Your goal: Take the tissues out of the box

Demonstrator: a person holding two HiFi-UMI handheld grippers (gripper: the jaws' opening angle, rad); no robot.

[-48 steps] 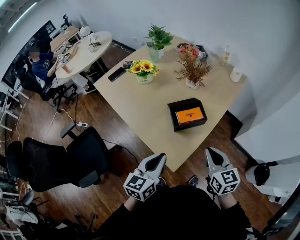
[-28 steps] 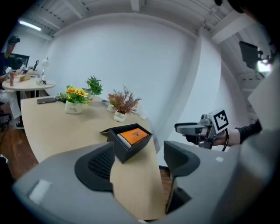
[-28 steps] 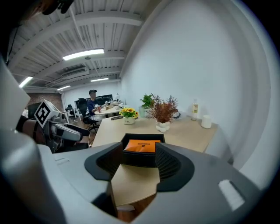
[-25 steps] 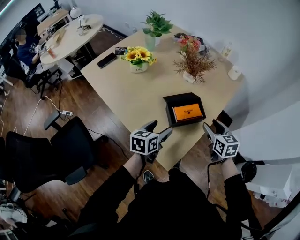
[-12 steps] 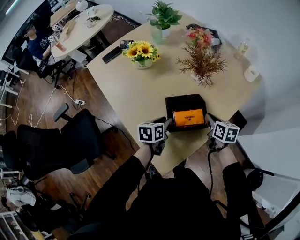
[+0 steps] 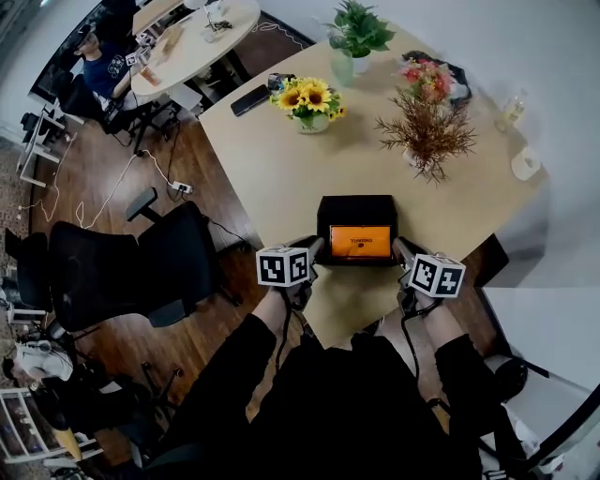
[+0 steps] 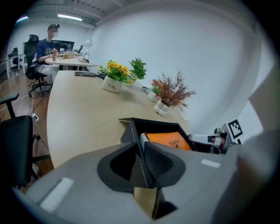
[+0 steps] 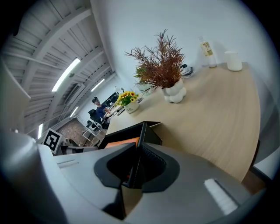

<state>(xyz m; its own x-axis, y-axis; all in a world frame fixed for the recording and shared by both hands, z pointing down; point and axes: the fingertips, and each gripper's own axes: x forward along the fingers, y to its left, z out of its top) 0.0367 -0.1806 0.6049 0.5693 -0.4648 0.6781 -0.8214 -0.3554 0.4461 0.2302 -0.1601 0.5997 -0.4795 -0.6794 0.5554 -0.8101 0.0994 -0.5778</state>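
Far left, a black chair (image 6: 122,272) beside the surface (image 6: 272,159). Next, the left gripper (image 7: 140,145) at the left side of the box (image 6: 357,205): its fingers are closing, narrow, with the box's left wall between them and the pads on it. The box is black and open, sitting near the front edge of the surface, right in front of the person holding the grippers. The tissues (image 6: 360,241) are an orange pack lying flat inside the box. The right gripper (image 8: 137,148) is at the box's right side, fingers narrow, pinching the right wall. Both grippers are level with each other, with the box between them. Along the back of the surface, left to right: phone (image 6: 250,99), sunflowers (image 6: 307,98), plant (image 6: 356,33), twigs (image 6: 429,131) in a white pot, bottle (image 6: 511,111), cup (image 6: 525,163). At top left, well apart, a seated person (image 6: 101,61) at a round table (image 6: 202,28).
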